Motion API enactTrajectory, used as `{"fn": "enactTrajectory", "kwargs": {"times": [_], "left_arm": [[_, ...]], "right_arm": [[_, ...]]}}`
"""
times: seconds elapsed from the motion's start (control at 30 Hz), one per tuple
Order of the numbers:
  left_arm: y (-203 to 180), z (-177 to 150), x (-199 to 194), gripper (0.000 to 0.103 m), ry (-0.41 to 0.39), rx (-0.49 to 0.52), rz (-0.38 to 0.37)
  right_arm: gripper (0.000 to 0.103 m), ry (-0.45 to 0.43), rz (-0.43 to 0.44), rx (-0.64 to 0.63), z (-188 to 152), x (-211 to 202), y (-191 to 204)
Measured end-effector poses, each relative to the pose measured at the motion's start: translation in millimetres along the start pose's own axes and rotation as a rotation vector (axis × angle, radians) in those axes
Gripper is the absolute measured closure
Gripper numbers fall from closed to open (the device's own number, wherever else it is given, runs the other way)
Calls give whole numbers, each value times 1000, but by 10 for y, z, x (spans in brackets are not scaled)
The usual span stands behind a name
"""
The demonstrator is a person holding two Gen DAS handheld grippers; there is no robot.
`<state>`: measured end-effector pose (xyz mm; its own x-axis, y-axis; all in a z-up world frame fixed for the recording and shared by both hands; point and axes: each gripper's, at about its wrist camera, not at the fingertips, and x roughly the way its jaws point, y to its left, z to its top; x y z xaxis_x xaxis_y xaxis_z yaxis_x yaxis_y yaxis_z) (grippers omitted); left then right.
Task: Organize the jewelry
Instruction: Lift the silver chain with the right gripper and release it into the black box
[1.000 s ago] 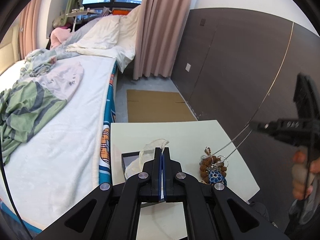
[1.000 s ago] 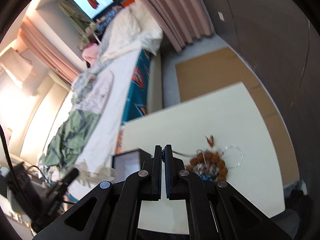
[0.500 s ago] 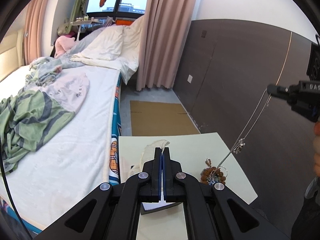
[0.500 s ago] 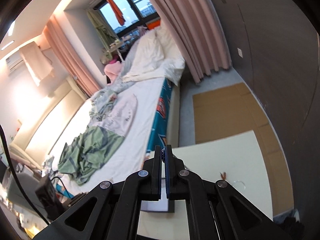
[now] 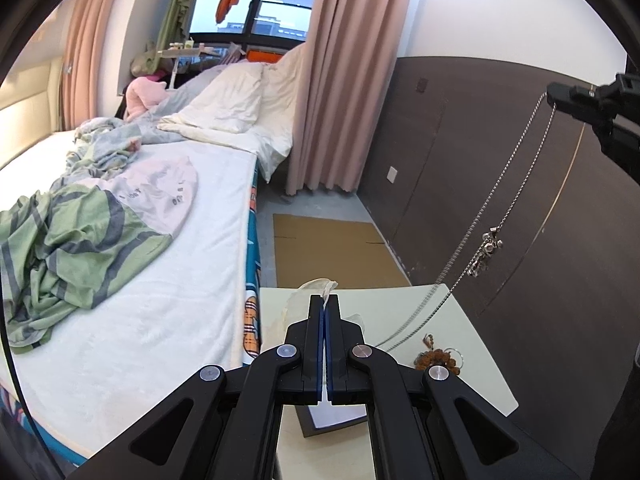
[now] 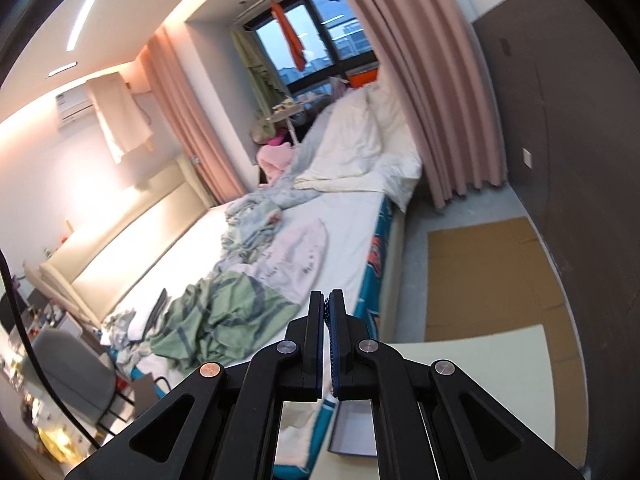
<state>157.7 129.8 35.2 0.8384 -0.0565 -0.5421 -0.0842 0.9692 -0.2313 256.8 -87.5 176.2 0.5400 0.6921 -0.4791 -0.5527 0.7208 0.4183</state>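
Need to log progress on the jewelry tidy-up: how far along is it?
Early. Nothing looks stowed yet. In hand: the right gripper holds the silver necklace lifted off the table; the left gripper pinches a clear bag. Left: the bead bracelet beside the box.

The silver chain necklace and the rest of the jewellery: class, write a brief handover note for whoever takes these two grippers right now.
Right gripper: shut on the silver chain necklace, lifted high; its silver pendant hangs in mid-air and the chain's lower end trails down to the cream table.
Left gripper: shut on a translucent plastic bag.
On the table: a brown beaded bracelet, still unsorted, and a dark open box with a white lining beneath the left gripper.
Done: necklace picked out.
Left: put the necklace away, then the bracelet.
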Motion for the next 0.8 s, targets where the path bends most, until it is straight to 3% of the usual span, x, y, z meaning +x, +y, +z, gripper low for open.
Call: {"fn": "enactTrajectory", "kwargs": {"times": [0.23,0.8], "left_arm": [[107,-39,-14,103,5,-14,10],[173,-162,138,103,58,-21,2]], "right_arm": [[99,59,26,-11,-165,298,77],[99,325,23,118,-1207,1371,-489]]}}
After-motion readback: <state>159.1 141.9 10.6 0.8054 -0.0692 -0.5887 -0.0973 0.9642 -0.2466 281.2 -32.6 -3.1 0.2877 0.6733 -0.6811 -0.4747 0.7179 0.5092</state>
